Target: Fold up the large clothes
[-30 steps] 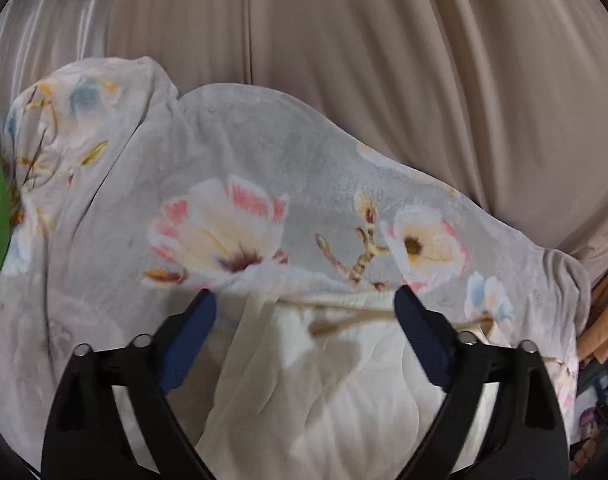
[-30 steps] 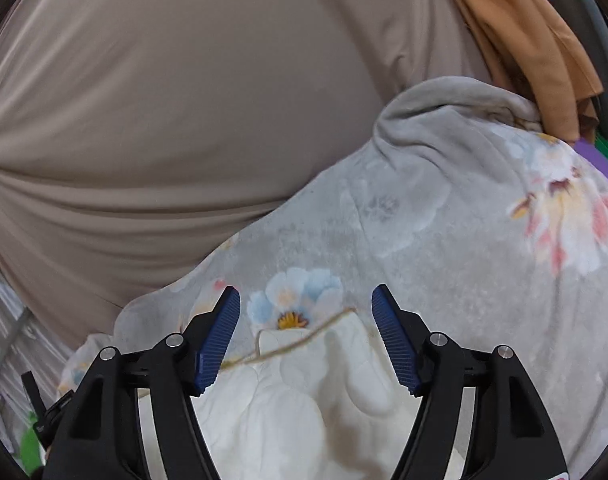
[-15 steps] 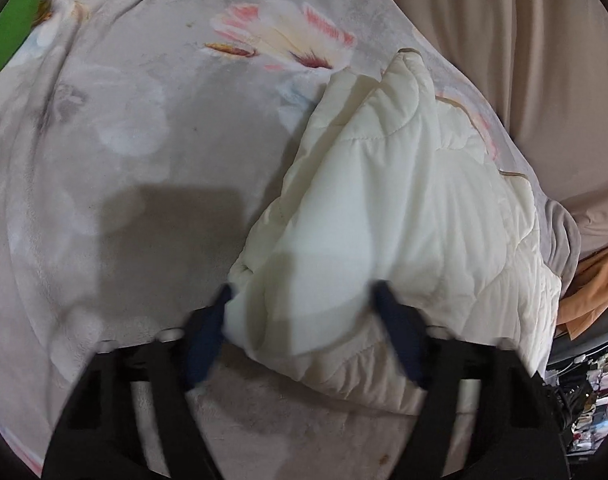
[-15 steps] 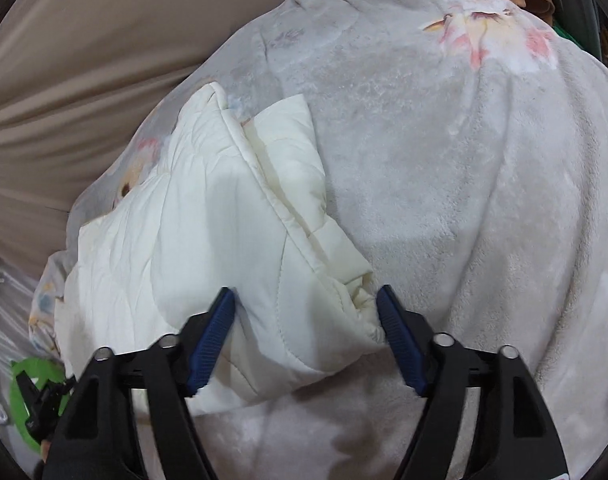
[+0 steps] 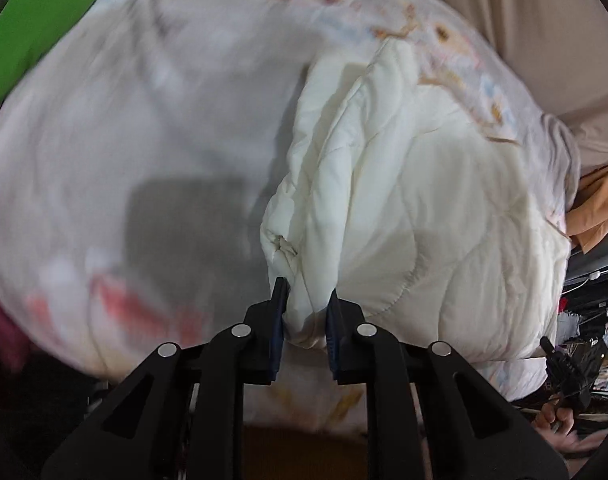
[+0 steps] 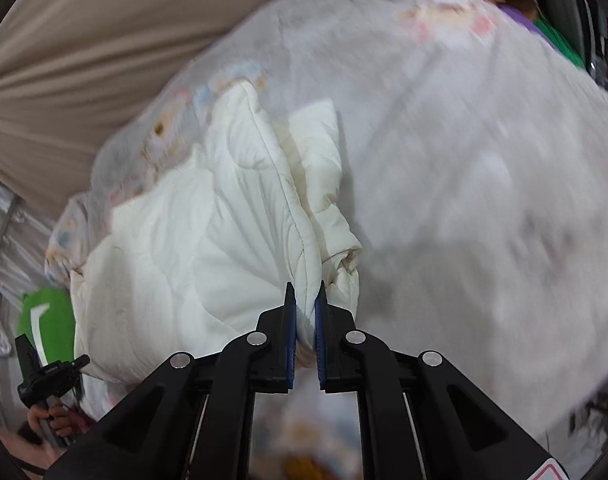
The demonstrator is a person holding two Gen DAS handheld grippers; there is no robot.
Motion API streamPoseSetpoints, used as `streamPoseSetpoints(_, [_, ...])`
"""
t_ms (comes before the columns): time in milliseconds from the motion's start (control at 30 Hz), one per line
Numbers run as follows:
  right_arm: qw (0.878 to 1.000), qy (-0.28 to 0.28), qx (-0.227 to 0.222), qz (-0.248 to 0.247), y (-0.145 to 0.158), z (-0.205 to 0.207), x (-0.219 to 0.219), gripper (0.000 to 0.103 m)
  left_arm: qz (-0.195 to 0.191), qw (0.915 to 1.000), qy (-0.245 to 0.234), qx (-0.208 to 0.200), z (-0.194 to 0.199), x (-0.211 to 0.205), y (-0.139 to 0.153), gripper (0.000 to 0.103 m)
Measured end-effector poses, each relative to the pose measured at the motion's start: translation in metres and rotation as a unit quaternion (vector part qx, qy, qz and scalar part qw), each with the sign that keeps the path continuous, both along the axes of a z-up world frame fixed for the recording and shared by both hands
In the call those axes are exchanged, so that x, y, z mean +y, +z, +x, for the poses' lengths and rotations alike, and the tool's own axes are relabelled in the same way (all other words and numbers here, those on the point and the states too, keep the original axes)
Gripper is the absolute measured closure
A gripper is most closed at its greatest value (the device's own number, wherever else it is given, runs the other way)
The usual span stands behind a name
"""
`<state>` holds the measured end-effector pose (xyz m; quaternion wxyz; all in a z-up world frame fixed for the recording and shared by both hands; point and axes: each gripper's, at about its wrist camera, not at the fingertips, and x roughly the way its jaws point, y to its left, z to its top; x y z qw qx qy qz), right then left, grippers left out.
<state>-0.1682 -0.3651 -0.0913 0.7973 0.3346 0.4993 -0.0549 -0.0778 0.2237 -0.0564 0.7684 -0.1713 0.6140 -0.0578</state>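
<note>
**Both corners pinched for the fold**

Because the cream quilted garment (image 5: 416, 208) lies bunched on the floral blanket (image 5: 144, 120) near its edge, the left gripper (image 5: 304, 320) and right gripper (image 6: 305, 312), jaws just closing, each pinch a corner, likely to lift it evenly.

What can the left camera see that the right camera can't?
Only the left wrist view shows the left tool pinching one corner of the white quilted cover, plus a big green patch at top left.

Only the right wrist view shows the right tool pinching another corner, plus a purple strip at top right.

Both show the white quilted cover lying on the grey flowery blanket, the beige cloth behind it, and an orange cloth at the edge.
</note>
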Motion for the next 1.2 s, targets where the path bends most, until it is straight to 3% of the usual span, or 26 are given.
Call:
streamPoseSetpoints(100, [0.999, 0.005, 0.036, -0.018, -0.01, -0.015, 0.006, 0.087, 0.004, 0.9996, 0.026, -0.007, -0.016, 0.003, 0.001, 0.077])
streamPoseSetpoints(200, [0.999, -0.01, 0.0, -0.048, 0.018, -0.002, 0.001, 0.08, 0.022, 0.997, 0.028, -0.069, -0.002, -0.002, 0.038, 0.07])
streamPoseSetpoints(233, [0.998, -0.012, -0.023, -0.063, 0.031, 0.005, 0.0, 0.073, 0.016, 0.9947, 0.028, -0.098, 0.006, -0.004, 0.052, 0.055])
streamPoseSetpoints(267, [0.996, -0.014, -0.048, -0.075, 0.044, 0.014, -0.003, 0.056, 0.013, 0.9922, 0.027, -0.121, 0.016, -0.006, 0.064, 0.045])
streamPoseSetpoints(300, [0.994, -0.018, -0.067, -0.084, 0.052, 0.024, -0.005, 0.047, 0.015, 0.989, 0.028, -0.145, 0.03, -0.011, 0.076, 0.024])
streamPoseSetpoints(333, [0.992, -0.021, -0.082, -0.09, 0.057, 0.035, -0.008, 0.038, 0.015, 0.9864, 0.03, -0.161, 0.041, -0.014, 0.081, 0.016])
streamPoseSetpoints(400, [0.992, -0.021, -0.091, -0.087, 0.055, 0.065, -0.014, 0.038, 0.001, 0.9843, 0.023, -0.175, 0.073, -0.027, 0.077, 0.015])
streamPoseSetpoints(467, [0.993, -0.03, -0.084, -0.08, 0.042, 0.094, -0.018, 0.038, -0.009, 0.9879, 0.022, -0.153, 0.101, -0.035, 0.059, 0.015])
streamPoseSetpoints(500, [0.994, -0.033, -0.081, -0.073, 0.036, 0.105, -0.017, 0.038, -0.014, 0.9895, 0.02, -0.143, 0.111, -0.039, 0.048, 0.017])
streamPoseSetpoints(567, [0.994, -0.042, -0.07, -0.071, 0.025, 0.124, -0.016, 0.044, -0.023, 0.9922, 0.014, -0.121, 0.126, -0.047, 0.03, 0.038])
streamPoseSetpoints(600, [0.995, -0.038, -0.068, -0.068, 0.019, 0.131, -0.014, 0.052, -0.031, 0.9926, 0.008, -0.117, 0.125, -0.052, 0.027, 0.048])
streamPoseSetpoints(633, [0.996, -0.031, -0.063, -0.063, 0.015, 0.136, -0.01, 0.08, -0.023, 0.9929, 0.006, -0.117, 0.126, -0.054, 0.024, 0.072])
streamPoseSetpoints(667, [0.997, -0.023, -0.055, -0.054, 0.012, 0.141, -0.007, 0.092, -0.012, 0.9932, 0.004, -0.116, 0.125, -0.056, 0.022, 0.089])
streamPoseSetpoints(700, [0.996, -0.027, -0.067, -0.06, 0.017, 0.139, -0.004, 0.093, -0.01, 0.9931, 0.006, -0.117, 0.125, -0.055, 0.024, 0.094])
streamPoseSetpoints(767, [0.988, -0.039, -0.125, -0.076, 0.045, 0.125, 0.0, 0.094, -0.03, 0.9883, 0.022, -0.148, 0.121, -0.05, 0.042, 0.095])
streamPoseSetpoints(900, [0.974, -0.066, -0.191, -0.102, 0.085, 0.116, -0.005, 0.095, -0.006, 0.9779, 0.009, -0.209, 0.129, -0.052, 0.08, 0.096])
streamPoseSetpoints(967, [0.977, -0.068, -0.166, -0.116, 0.073, 0.13, -0.01, 0.095, 0.01, 0.9796, 0.003, -0.201, 0.143, -0.058, 0.071, 0.096])
streamPoseSetpoints(1067, [0.989, -0.049, -0.075, -0.122, 0.013, 0.161, -0.012, 0.095, 0.069, 0.987, -0.016, -0.144, 0.17, -0.079, 0.012, 0.095])
streamPoseSetpoints(1133, [0.992, -0.029, -0.021, -0.121, -0.026, 0.173, -0.008, 0.092, 0.08, 0.9907, -0.021, -0.108, 0.177, -0.086, -0.027, 0.093])
streamPoseSetpoints(1200, [0.99, -0.033, -0.019, -0.134, -0.025, 0.174, -0.007, 0.09, 0.093, 0.9883, -0.018, -0.119, 0.175, -0.088, -0.032, 0.092])
